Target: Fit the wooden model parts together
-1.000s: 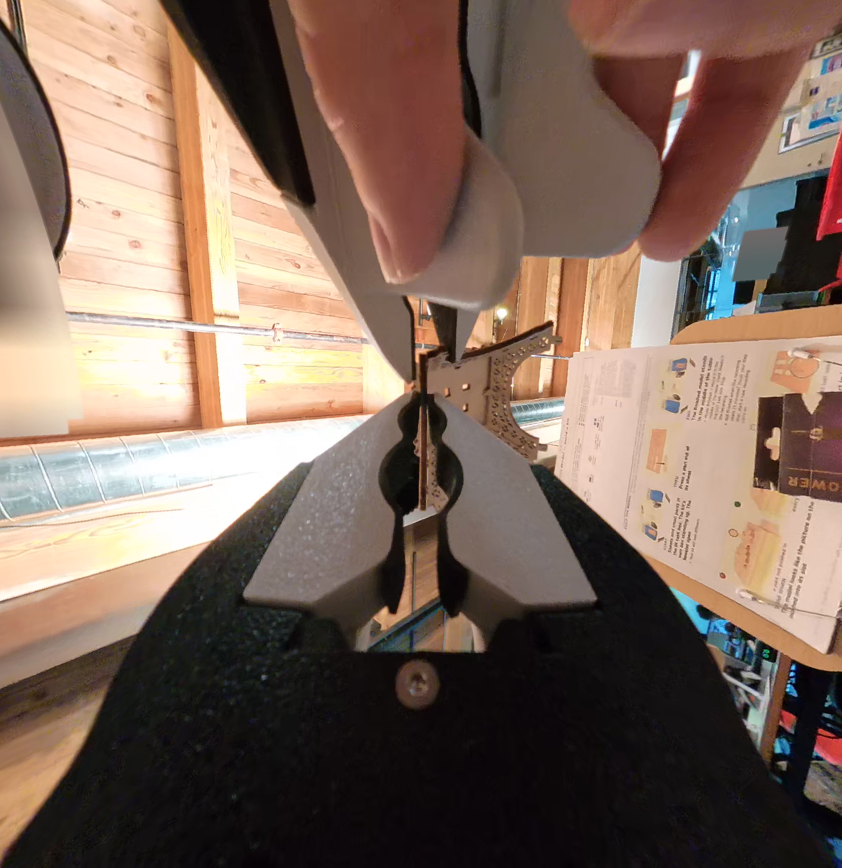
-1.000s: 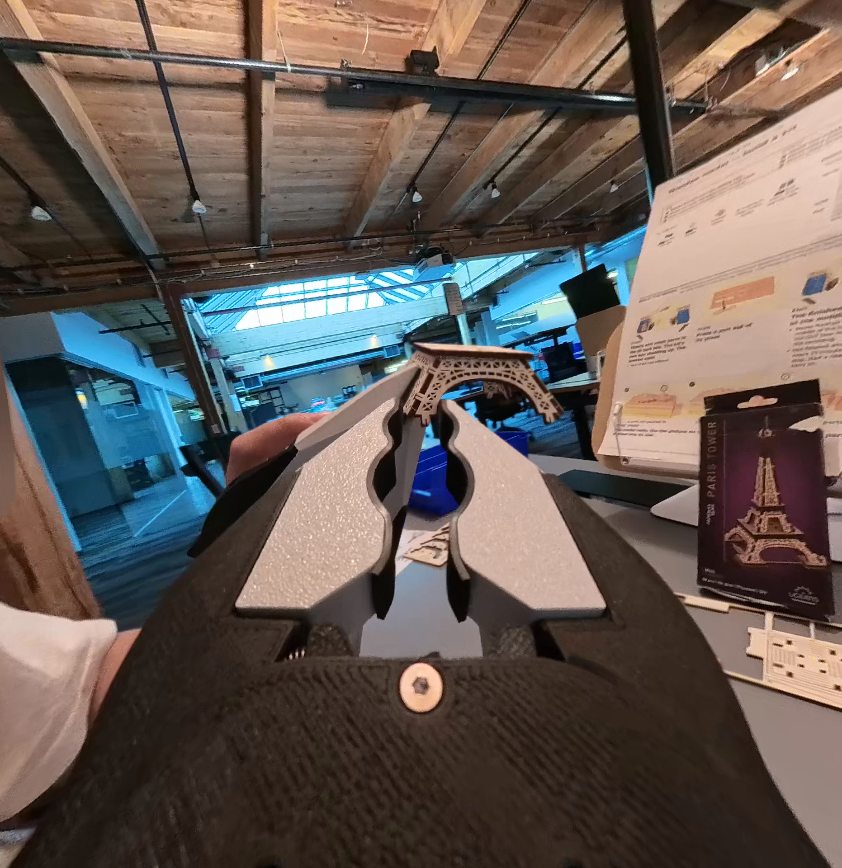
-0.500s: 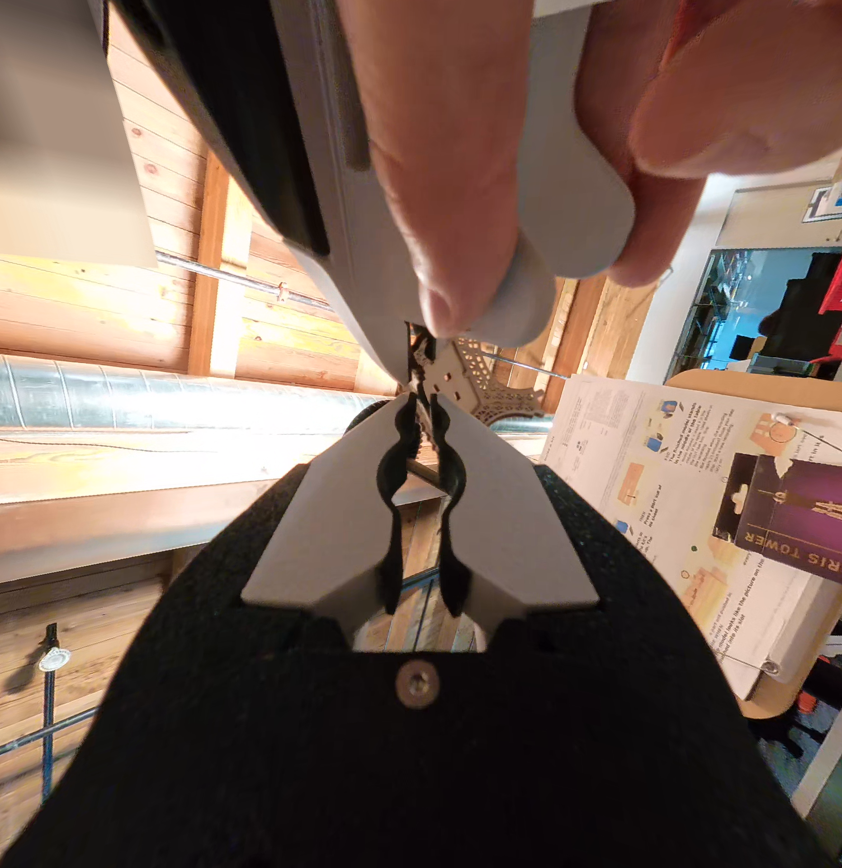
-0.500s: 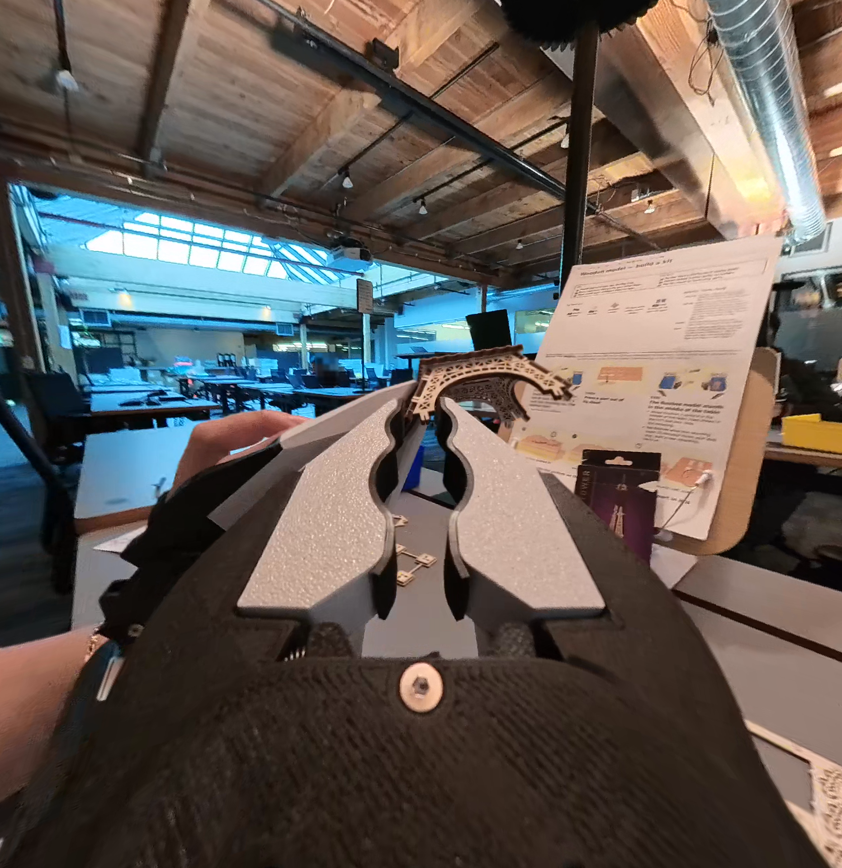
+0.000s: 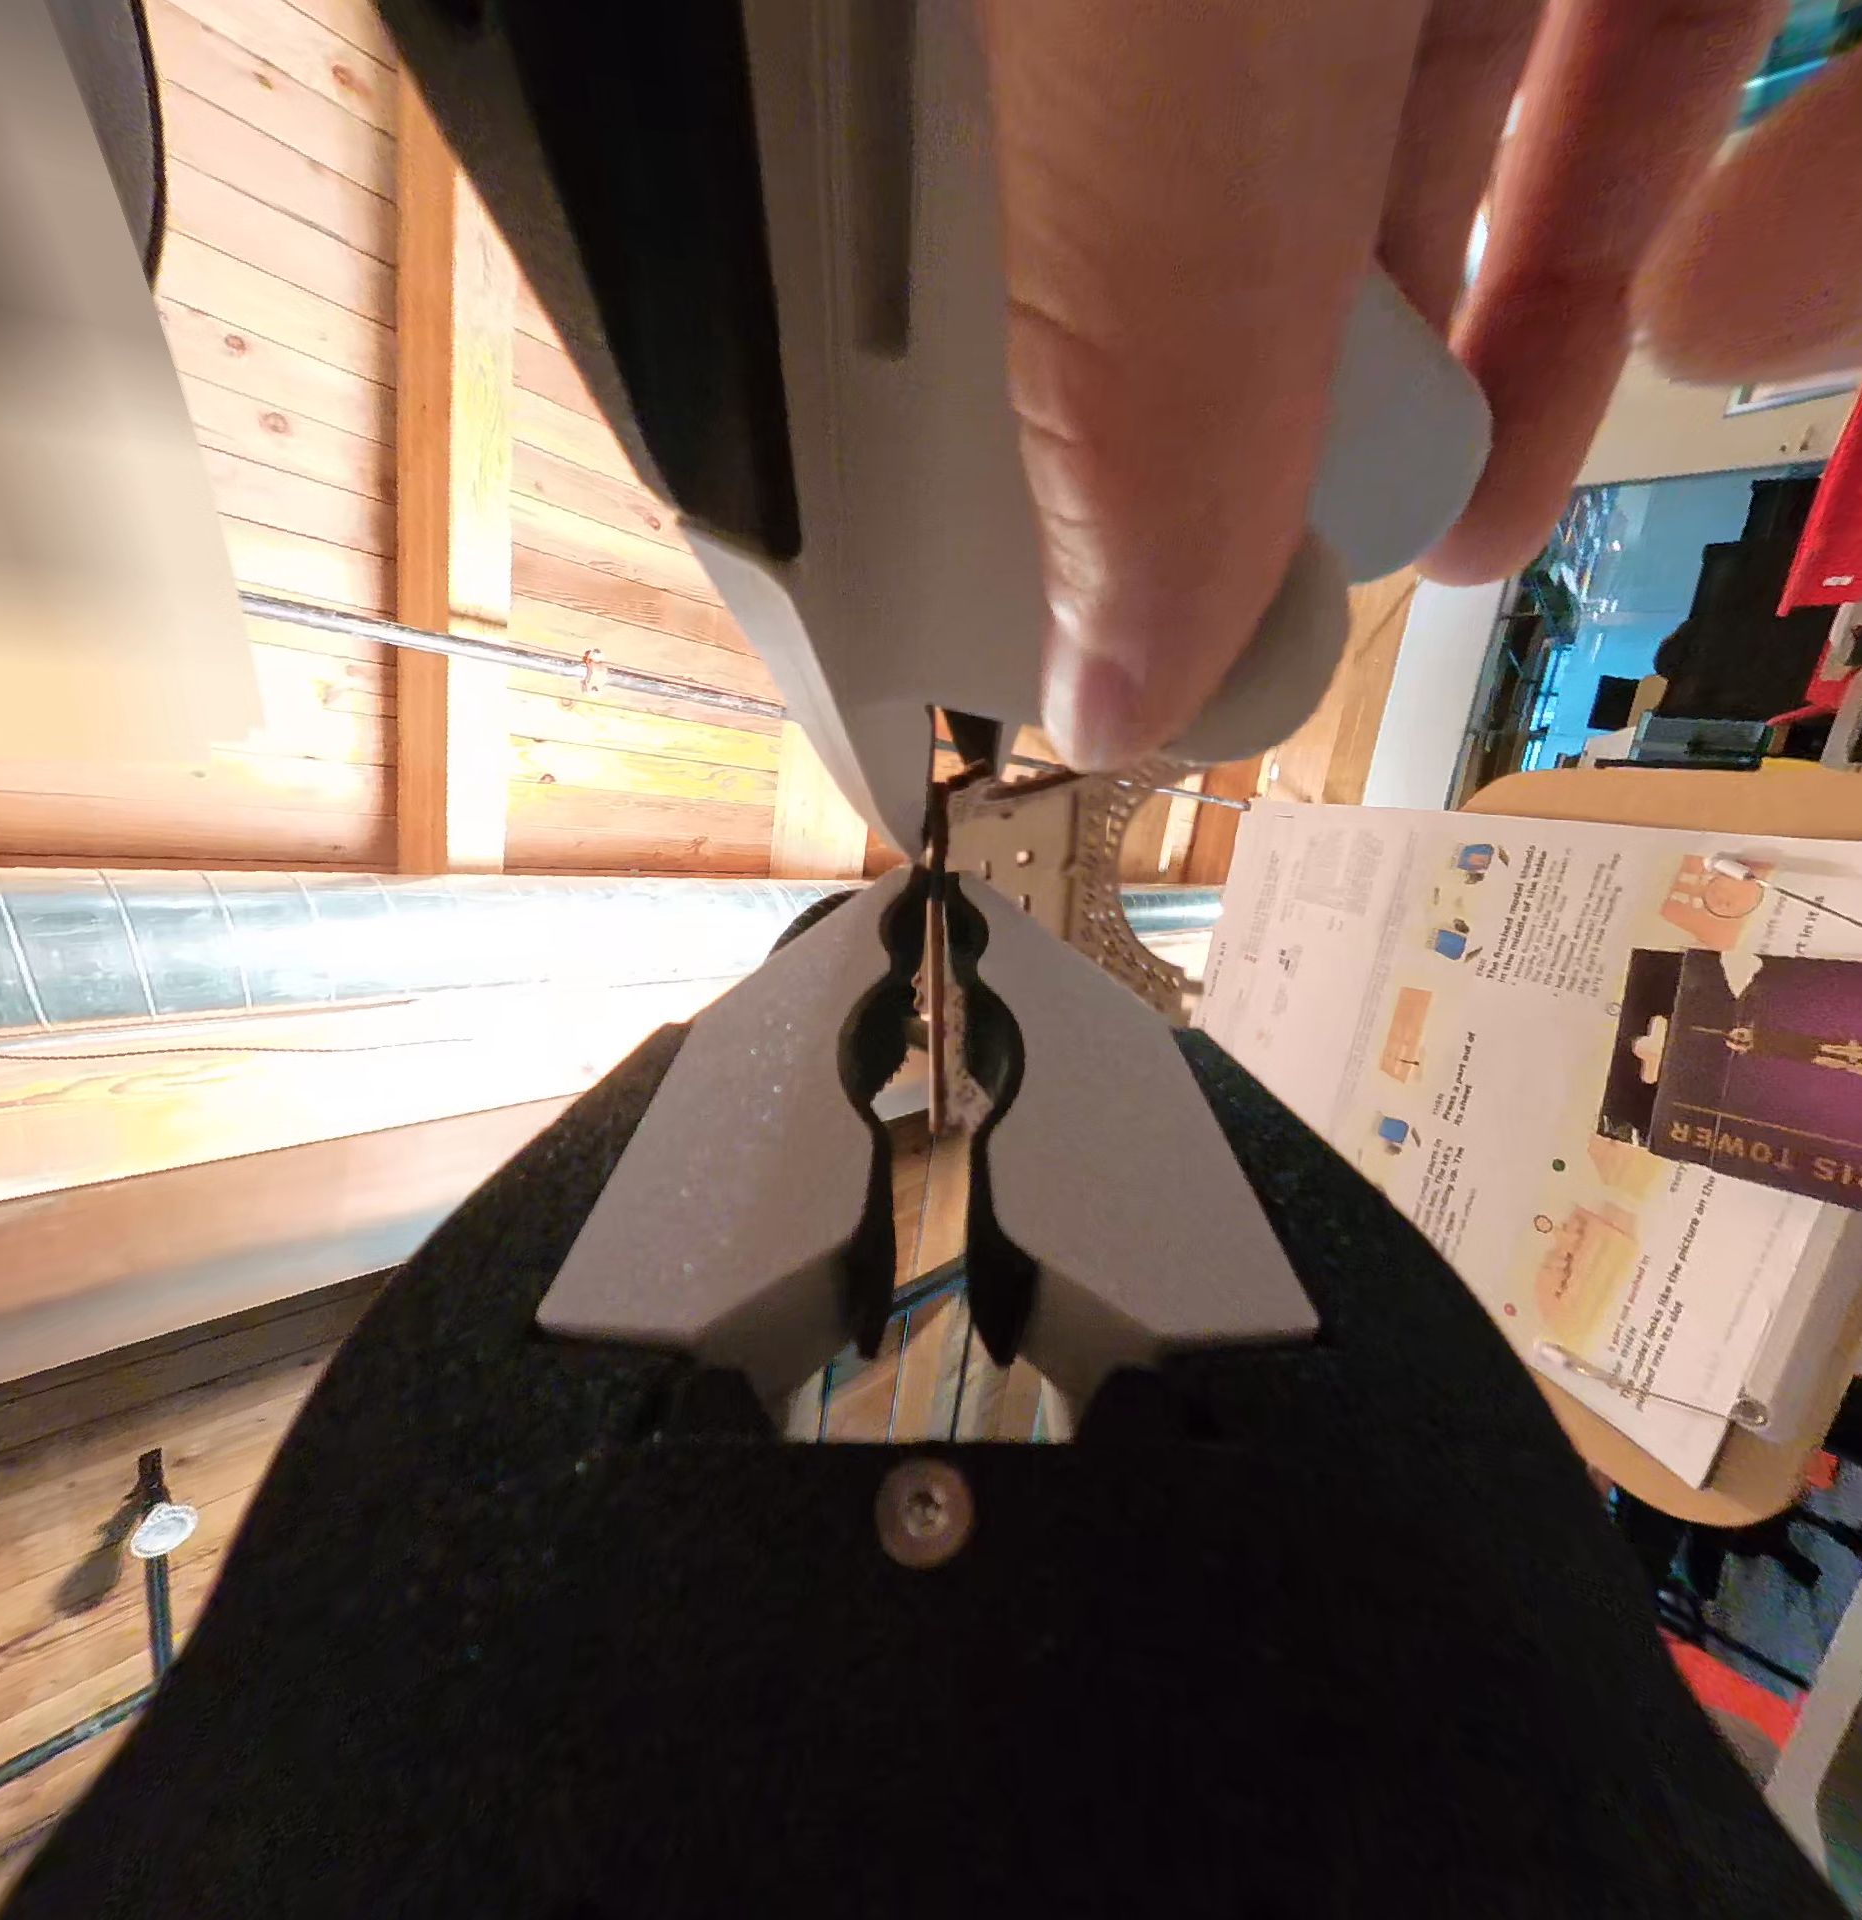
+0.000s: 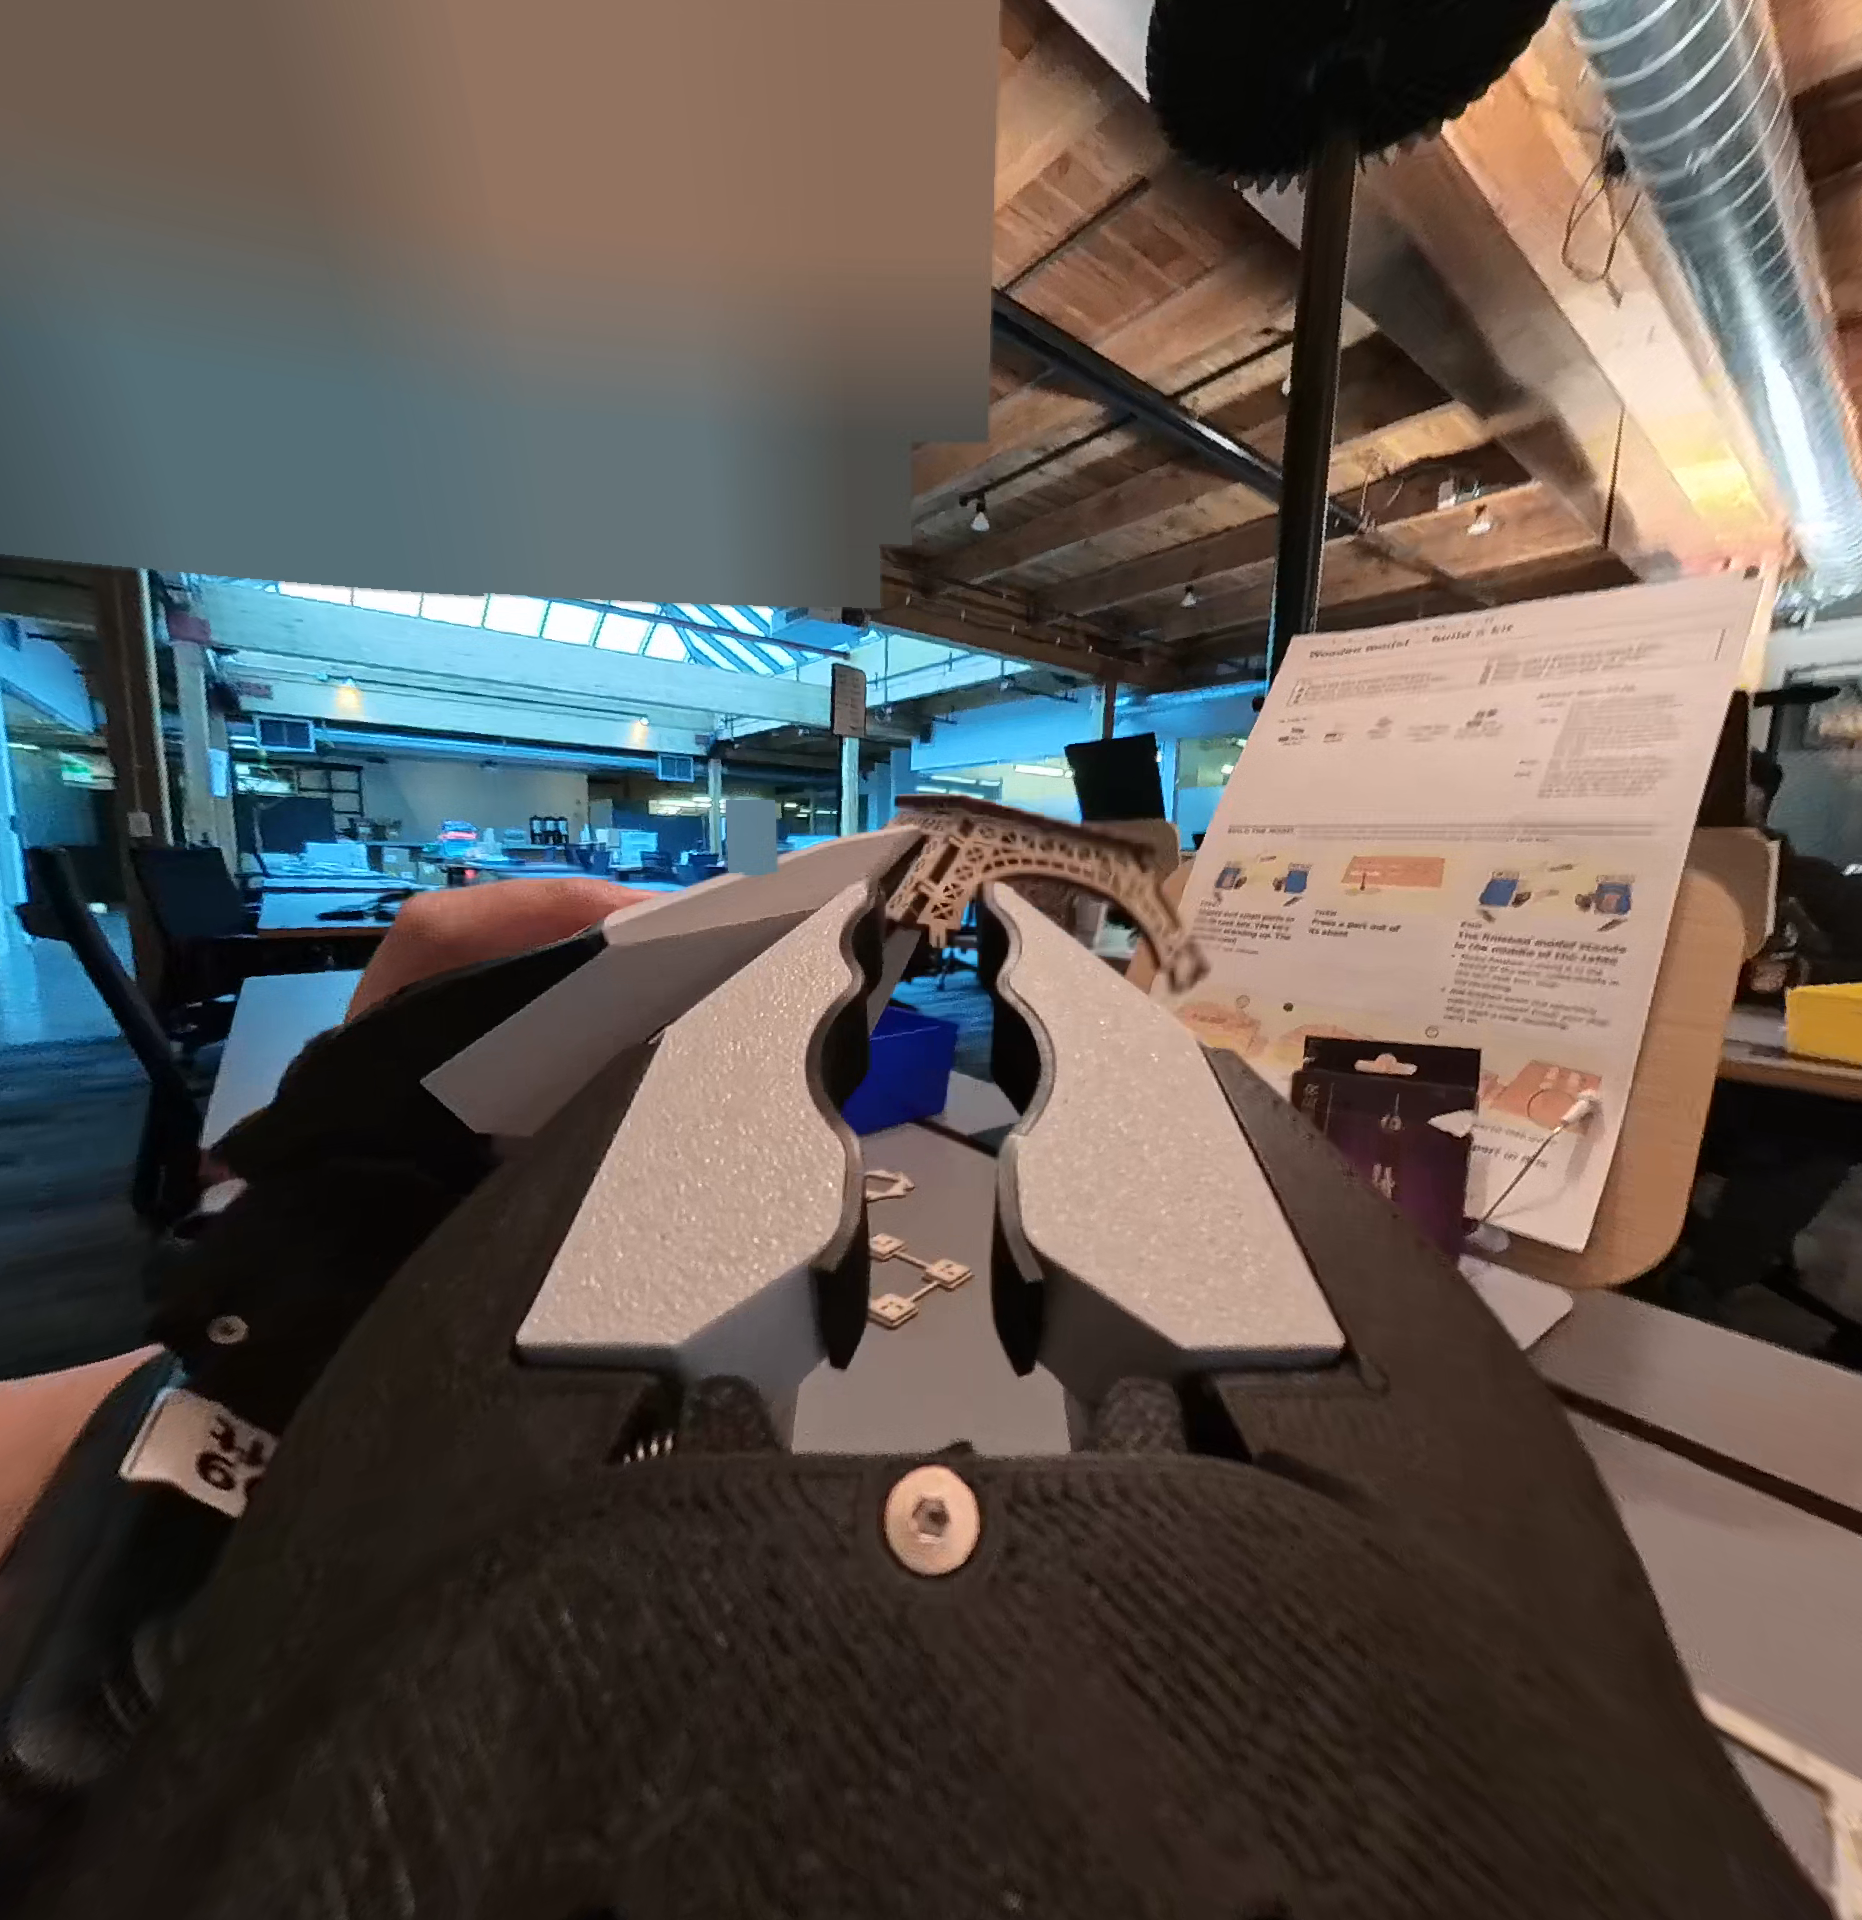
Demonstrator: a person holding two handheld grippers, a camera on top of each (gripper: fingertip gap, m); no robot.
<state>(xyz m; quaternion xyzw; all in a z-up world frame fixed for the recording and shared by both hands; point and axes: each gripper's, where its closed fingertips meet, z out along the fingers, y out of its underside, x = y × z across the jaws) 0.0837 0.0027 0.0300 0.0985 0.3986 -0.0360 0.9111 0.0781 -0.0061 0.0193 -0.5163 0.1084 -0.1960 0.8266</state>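
Mid-frame, left gripper (image 5: 935, 894) pinches thin wooden piece (image 5: 939, 1023) edge-on, steadying it, while right gripper (image 6: 932, 883), nearly closed, holds lattice arch part (image 6: 1052, 868) against it, apparently to seat a tab.

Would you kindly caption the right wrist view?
Right gripper pinching a lattice wooden arch piece against the left gripper.

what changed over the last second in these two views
Both grippers swung round together: the instruction sheet slid from the right edge toward the middle of the right view. The arch part's free leg tipped downward. Unchanged: left gripper and right gripper both clamp the wooden parts, tips meeting.
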